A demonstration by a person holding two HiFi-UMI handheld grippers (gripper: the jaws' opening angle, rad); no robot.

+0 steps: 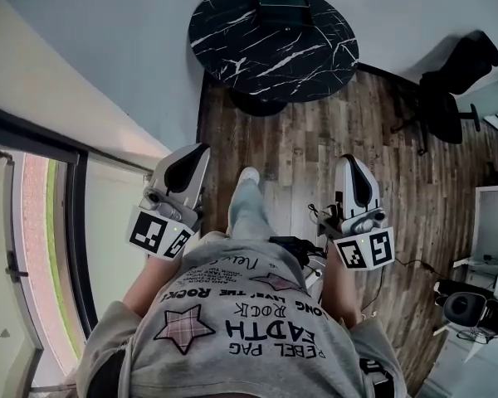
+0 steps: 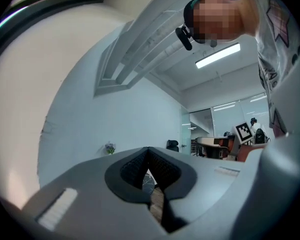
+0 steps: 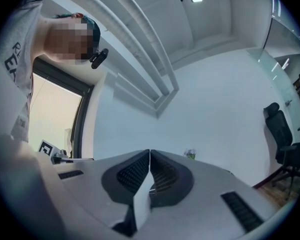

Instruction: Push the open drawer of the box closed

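left tongs (image 2: 149, 154) pressed together, nothing between them, right tongs (image 3: 150, 156) same, both out at waist height over wood floor (image 1: 299, 143), dark box (image 1: 283, 5) on far side of round black marble bench (image 1: 232, 44), well apart from both tongs, drawer too small to read

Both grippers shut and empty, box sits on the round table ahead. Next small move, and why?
Probably step toward the round table first: the left gripper and right gripper are shut at the waist, well short of the box, whose drawer cannot be made out from here.
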